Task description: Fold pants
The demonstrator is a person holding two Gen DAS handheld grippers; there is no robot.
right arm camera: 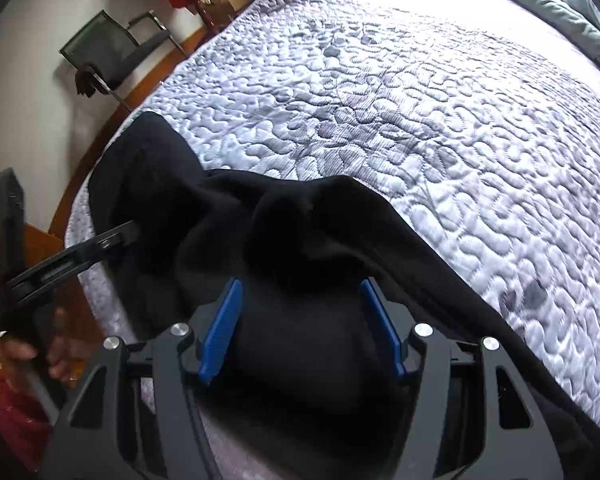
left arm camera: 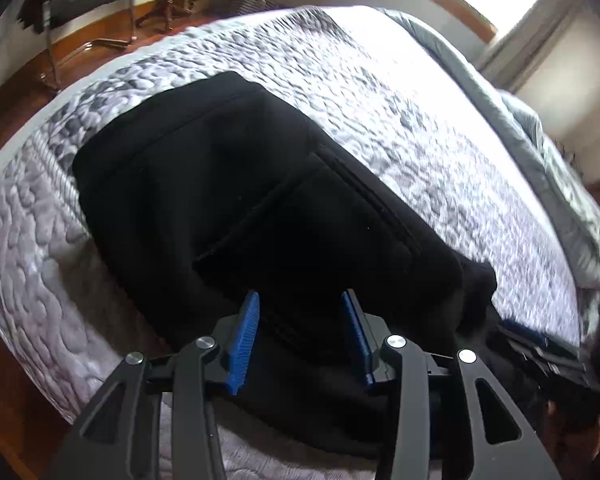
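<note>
1. On the grey quilted bed, black fabric pants lie partly folded.
2. Left hand-held gripper and right hand-held gripper: jaws apart, gripping nothing.
3. Risk: the bunched hump at 12 o'clock from the right gripper may crease the fold.

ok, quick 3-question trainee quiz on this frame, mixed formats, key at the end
1. True or false: the black pants lie on a quilted grey bedspread.
2. Multiple choice: how do the jaws of the right gripper stand? A) shut on a hem B) open, with black cloth between the blue pads C) out of view
3. Fill in: in the right wrist view, past the far edge of the bed, a dark ____ stands against the wall on the wooden floor.

Key:
1. True.
2. B. The left gripper is open over the cloth too.
3. Chair.
</note>
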